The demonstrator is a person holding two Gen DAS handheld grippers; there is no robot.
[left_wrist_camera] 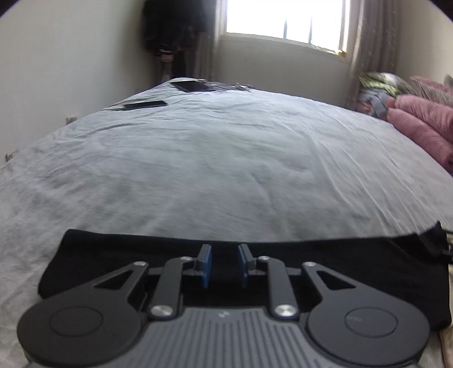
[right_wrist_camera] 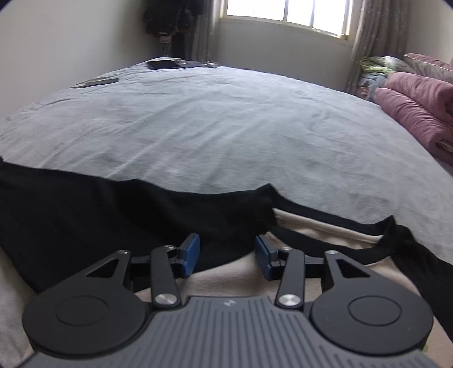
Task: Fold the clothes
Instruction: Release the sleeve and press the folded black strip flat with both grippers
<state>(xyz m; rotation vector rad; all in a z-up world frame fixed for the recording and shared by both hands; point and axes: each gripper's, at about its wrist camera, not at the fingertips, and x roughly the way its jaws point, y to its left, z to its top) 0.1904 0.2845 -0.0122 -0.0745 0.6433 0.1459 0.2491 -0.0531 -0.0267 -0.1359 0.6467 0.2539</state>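
Note:
A black garment (left_wrist_camera: 354, 263) lies flat along the near edge of a bed with a pale grey sheet (left_wrist_camera: 215, 158). My left gripper (left_wrist_camera: 224, 264) hovers over the garment's middle, jaws open with a narrow gap and nothing between the blue pads (left_wrist_camera: 206, 263). In the right wrist view the same black garment (right_wrist_camera: 99, 209) spreads to the left, with thin black straps (right_wrist_camera: 334, 223) trailing right over a beige cloth (right_wrist_camera: 317, 229). My right gripper (right_wrist_camera: 226, 254) is open wide above the garment's right edge, holding nothing.
Two dark flat items (left_wrist_camera: 195, 85) (left_wrist_camera: 144, 105) lie at the bed's far left corner. Folded pink bedding (right_wrist_camera: 416, 104) and patterned pillows (right_wrist_camera: 379, 63) are stacked at the right. A window (right_wrist_camera: 286, 11) and curtains are behind, with dark clothes hanging in the corner (left_wrist_camera: 172, 28).

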